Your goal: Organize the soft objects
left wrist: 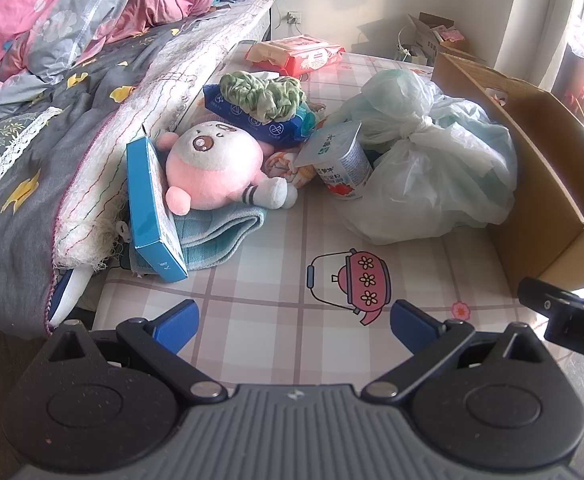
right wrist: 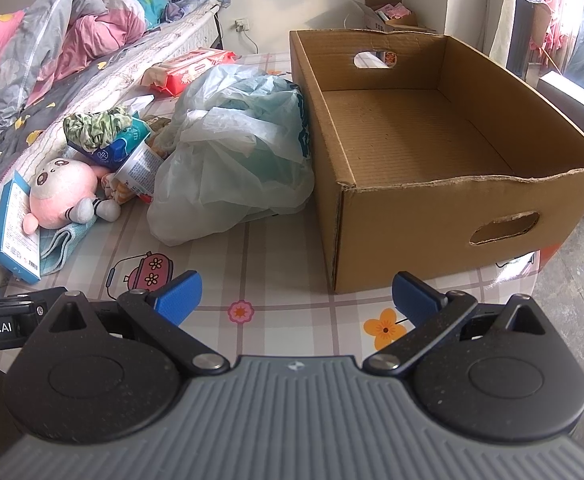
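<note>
Now both my claws, left (left wrist: 293, 322) and right (right wrist: 295, 294), gape wide, holding nothing; plush toy (left wrist: 216, 168) far left, cardboard box (right wrist: 431, 168) right.

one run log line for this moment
left gripper: open, empty | right gripper: open, empty | plush toy: on folded towel | cardboard box: empty

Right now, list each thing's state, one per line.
Cardboard box: open, empty.
Plastic bag: knotted, full, touching box.
Plush toy: lying on towel.
Blue box: leaning on bedding.
Left gripper: open, empty.
Right gripper: open, empty.
</note>
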Motion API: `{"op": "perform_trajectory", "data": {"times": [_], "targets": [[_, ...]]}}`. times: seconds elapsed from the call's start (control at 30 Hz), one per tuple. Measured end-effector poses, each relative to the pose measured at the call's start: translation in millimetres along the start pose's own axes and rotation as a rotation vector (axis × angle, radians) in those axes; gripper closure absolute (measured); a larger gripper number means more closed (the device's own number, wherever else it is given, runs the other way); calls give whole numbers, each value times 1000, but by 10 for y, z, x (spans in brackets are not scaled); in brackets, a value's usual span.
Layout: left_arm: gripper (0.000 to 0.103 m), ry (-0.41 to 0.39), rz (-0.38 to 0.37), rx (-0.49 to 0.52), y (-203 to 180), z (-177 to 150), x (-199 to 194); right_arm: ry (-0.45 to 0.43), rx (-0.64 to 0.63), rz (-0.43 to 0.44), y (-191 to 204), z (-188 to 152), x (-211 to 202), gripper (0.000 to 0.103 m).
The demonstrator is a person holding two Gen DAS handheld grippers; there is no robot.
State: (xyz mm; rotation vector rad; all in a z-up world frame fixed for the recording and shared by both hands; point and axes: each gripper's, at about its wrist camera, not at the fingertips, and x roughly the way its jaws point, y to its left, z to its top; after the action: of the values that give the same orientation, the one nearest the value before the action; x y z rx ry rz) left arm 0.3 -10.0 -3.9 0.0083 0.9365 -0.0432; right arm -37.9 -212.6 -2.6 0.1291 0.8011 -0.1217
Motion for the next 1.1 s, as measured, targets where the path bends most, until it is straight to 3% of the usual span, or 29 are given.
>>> {"op": "perform_trajectory", "data": {"times": [0.77, 1.1], "targets": [[1, 2, 3, -7, 71, -35, 19, 1, 1, 3, 9, -10, 13, 1], [1, -54, 100, -83, 458, 13, -83, -40, -77, 112, 357, 109, 30, 1]]}}
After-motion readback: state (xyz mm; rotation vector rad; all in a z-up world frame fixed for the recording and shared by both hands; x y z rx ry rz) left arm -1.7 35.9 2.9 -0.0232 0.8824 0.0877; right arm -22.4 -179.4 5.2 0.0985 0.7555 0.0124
